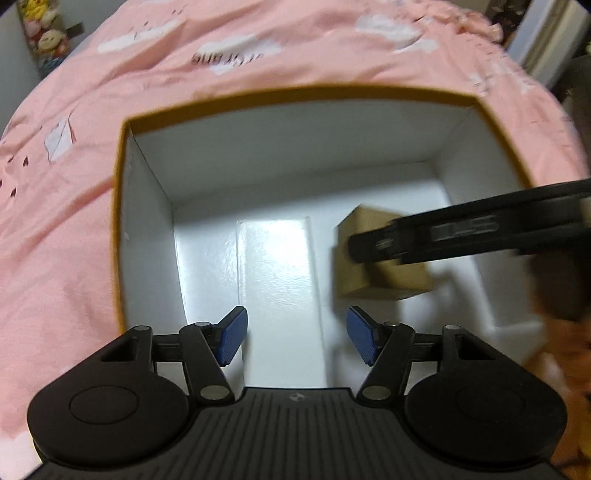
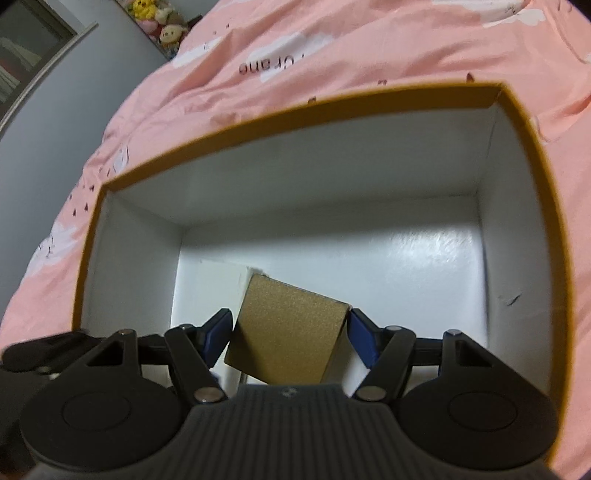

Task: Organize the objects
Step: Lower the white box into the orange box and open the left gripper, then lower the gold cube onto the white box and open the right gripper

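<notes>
The small brown box [image 2: 288, 332] sat tilted between the blue pads of the right gripper [image 2: 290, 339], which pinched it from both sides, so the right tongs were clamped on it. It hung low inside the big open carton [image 2: 332, 99], near the carton's glossy white floor [image 2: 406, 266]; whether a corner already touched that floor could not be told. In the left wrist view the same brown box [image 1: 354, 266] showed at about three o'clock from the centre of the floor, with one black finger of the right gripper [image 1: 373, 247] crossing in front of it.

The left gripper [image 1: 295, 339] hovered above the carton's near edge with its jaws apart and nothing between the pads; a bare white strip of floor lay straight ahead at twelve o'clock.

Around the carton lay a pink bedspread [image 1: 258, 48] with white cloud prints. At eleven o'clock, far off, some plush toys [image 2: 162, 22] sat by a grey wall.

By my reading, this was the placing step, nearly finished: the box was in the carton but not yet released. Nothing else was inside, and no further loose objects showed on the bedspread, so how much sorting remained could not be judged.
</notes>
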Demonstrator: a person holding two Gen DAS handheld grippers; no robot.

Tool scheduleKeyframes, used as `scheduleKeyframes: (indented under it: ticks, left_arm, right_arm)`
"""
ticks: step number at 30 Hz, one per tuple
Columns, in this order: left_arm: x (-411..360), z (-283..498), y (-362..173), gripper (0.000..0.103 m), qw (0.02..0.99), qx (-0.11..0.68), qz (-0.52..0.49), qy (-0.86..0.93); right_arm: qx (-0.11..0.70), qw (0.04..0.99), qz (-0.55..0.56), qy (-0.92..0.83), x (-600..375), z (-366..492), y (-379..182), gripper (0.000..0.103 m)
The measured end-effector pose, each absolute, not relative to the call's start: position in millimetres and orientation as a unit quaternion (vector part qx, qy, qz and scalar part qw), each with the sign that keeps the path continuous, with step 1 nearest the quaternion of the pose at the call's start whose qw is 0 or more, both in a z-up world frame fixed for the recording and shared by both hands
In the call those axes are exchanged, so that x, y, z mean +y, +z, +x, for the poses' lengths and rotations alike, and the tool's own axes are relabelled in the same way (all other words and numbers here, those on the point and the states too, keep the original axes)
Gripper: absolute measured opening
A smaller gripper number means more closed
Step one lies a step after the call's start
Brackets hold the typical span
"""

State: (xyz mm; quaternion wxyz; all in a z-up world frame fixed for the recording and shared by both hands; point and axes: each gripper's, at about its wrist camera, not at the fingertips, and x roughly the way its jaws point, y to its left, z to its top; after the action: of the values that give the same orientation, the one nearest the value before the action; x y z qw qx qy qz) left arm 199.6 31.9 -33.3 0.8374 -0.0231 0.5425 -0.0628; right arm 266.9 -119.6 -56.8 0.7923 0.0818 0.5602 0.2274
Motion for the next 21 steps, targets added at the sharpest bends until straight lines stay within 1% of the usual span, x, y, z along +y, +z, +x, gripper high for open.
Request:
scheduleKeyframes:
  ticks: [4, 9, 16, 17, 18, 21]
  left_arm:
    - [44, 176, -5, 0.071, 0.857, 0.511, -0.026, -0.066]
    - [73, 162, 16, 0.071, 0.874, 0.482, -0.048, -0.036]
    - [95, 169, 11, 0.071, 0.873, 0.482, -0.071, -0.009]
    - [96, 170, 9, 0.071, 0.872, 0.484, -0.073, -0.009]
    - [98, 173, 6, 0.071, 0.870, 0.487, -0.076, -0.010]
    - [102, 174, 6, 0.071, 0.871, 0.485, -0.082, -0.006]
  right_arm:
    - [0.570, 0.785, 0.078, 0.230, -108, 266, -64, 0.070]
    - [0.579, 0.779, 0.067, 0.230, -91, 265, -71, 0.069]
    - [0.597, 0.758, 0.074, 0.251, -70, 261, -74, 0.067]
    - [0.601, 0.754, 0.076, 0.254, -67, 260, -75, 0.054]
    - [0.608, 0.747, 0.081, 0.257, -65, 260, -75, 0.047]
    - [0.619, 0.738, 0.084, 0.256, -62, 262, -74, 0.045]
